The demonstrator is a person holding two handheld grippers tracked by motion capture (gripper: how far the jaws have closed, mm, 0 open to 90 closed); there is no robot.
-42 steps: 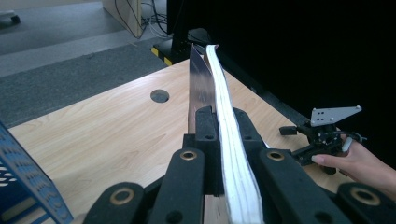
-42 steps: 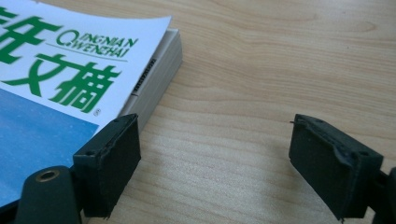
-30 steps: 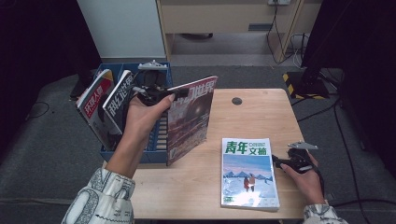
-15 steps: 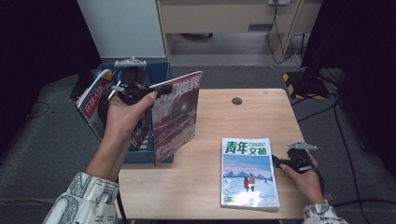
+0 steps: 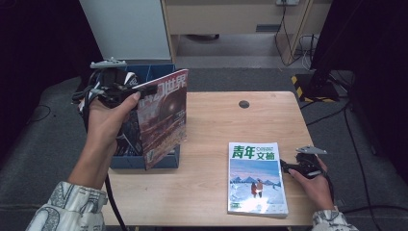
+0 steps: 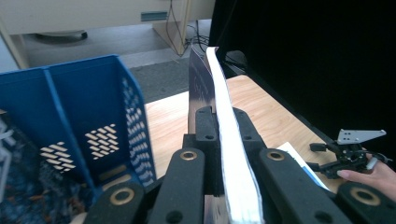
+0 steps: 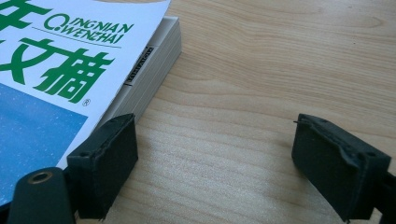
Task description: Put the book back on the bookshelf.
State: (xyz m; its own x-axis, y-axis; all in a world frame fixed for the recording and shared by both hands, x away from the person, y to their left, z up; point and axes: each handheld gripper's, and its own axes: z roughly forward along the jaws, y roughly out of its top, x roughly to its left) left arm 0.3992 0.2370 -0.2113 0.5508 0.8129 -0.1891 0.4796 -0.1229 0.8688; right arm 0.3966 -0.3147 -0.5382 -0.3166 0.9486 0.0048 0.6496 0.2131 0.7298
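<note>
Your table (image 5: 216, 187) is pale wood, matt and finely grained. The magazine (image 5: 257, 177) on it has a glossy paper cover over a thick block of plain pages. The file box (image 6: 88, 121) is smooth blue plastic with perforated walls. Your right gripper (image 7: 212, 172) has matt black, rough-faced pads

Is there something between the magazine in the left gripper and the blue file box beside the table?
Nothing visible blocks it. The left gripper holds the magazine upright just above the blue file box, whose nearest slot looks empty in the left gripper view.
</note>
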